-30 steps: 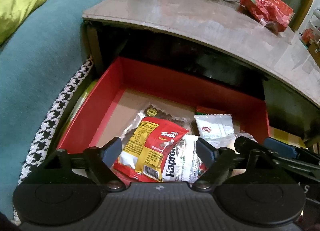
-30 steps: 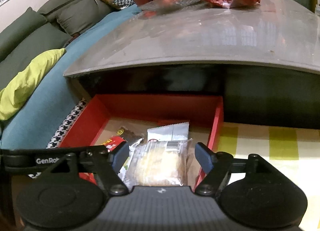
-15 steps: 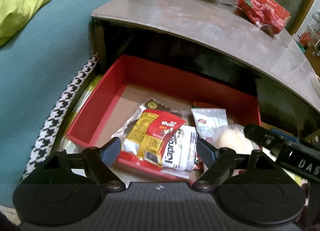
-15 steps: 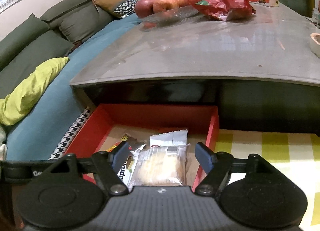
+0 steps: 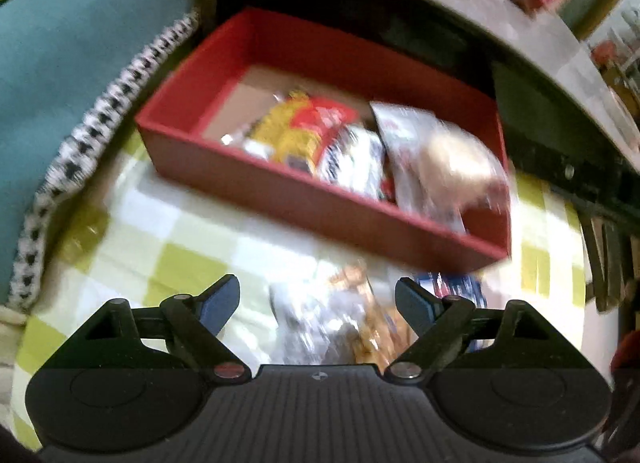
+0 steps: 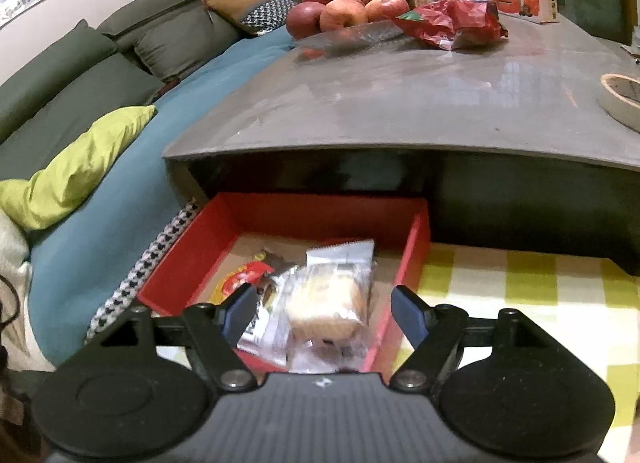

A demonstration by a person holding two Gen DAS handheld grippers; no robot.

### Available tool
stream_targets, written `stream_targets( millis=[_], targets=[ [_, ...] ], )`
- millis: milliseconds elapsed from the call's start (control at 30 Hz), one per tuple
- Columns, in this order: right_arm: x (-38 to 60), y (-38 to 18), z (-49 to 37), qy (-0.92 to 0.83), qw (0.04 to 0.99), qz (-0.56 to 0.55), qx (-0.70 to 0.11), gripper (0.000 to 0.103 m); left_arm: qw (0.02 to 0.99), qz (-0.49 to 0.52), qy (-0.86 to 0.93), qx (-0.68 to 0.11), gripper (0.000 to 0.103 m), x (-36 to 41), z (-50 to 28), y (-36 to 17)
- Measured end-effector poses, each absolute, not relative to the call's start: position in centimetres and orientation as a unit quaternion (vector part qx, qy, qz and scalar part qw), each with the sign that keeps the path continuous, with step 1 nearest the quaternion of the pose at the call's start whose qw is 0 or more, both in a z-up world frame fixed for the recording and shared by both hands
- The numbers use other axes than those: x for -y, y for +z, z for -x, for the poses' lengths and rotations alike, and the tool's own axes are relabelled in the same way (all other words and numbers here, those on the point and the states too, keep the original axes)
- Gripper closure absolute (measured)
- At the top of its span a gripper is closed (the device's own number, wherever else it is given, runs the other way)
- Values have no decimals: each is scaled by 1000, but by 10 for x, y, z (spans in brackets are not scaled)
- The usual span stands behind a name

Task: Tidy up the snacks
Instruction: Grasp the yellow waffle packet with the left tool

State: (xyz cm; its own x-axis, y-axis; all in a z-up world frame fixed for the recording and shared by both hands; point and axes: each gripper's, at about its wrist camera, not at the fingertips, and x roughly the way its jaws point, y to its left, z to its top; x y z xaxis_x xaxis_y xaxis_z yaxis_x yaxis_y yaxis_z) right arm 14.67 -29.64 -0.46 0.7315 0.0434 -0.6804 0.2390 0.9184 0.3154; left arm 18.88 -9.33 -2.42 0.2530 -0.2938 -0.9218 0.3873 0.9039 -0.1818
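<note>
The shallow red cardboard box [image 5: 304, 207] sits on the yellow-and-white checked cloth [image 5: 168, 247], its far end tucked under the edge of the grey-topped low table [image 6: 400, 103]. Inside lie several snack packets: a yellow-and-red gummy bag [image 5: 304, 131] near the middle, a black-and-white wrapper [image 5: 352, 161] beside it at its 3 o'clock, a small white sachet [image 6: 340, 253] toward the back, and a clear-wrapped round pale cake [image 6: 324, 307] at the box's right-hand end.

The left gripper [image 5: 318, 297] hangs over the cloth, the box at its 12 o'clock. Its jaws have just been opening and stand wide, gripping nothing; a blurred crinkly clear packet of brownish snacks [image 5: 348, 323] lies on the cloth below the gap, and I cannot tell whether anything touches it.

The right gripper [image 6: 324, 309] is spread wide and empty above the box's near right corner, the wrapped cake showing between its fingers but clear of them.

On the table at 12 o'clock are red apples [image 6: 344, 13] and a crumpled red bag [image 6: 452, 21].
</note>
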Motion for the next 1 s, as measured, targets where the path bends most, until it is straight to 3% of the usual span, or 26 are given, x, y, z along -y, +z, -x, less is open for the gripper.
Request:
stream_targets(
  millis=[400,500,667,1000],
  targets=[
    [311,-20,-98,-69,896,-176,-402,18,761,-65,-268,-587,15,137,-140,-41],
    [319,-26,-93,-72,889,-191,-410,17,764,-70,-261,-586,20,145,-131,-48],
    [323,-28,-90,-67,884,-199,-417,17,763,-86,-253,-589,40,156,-120,-55],
    [330,-25,-81,-70,880,-199,-425,17,731,-131,-275,-611,47,123,-78,-64]
  ],
)
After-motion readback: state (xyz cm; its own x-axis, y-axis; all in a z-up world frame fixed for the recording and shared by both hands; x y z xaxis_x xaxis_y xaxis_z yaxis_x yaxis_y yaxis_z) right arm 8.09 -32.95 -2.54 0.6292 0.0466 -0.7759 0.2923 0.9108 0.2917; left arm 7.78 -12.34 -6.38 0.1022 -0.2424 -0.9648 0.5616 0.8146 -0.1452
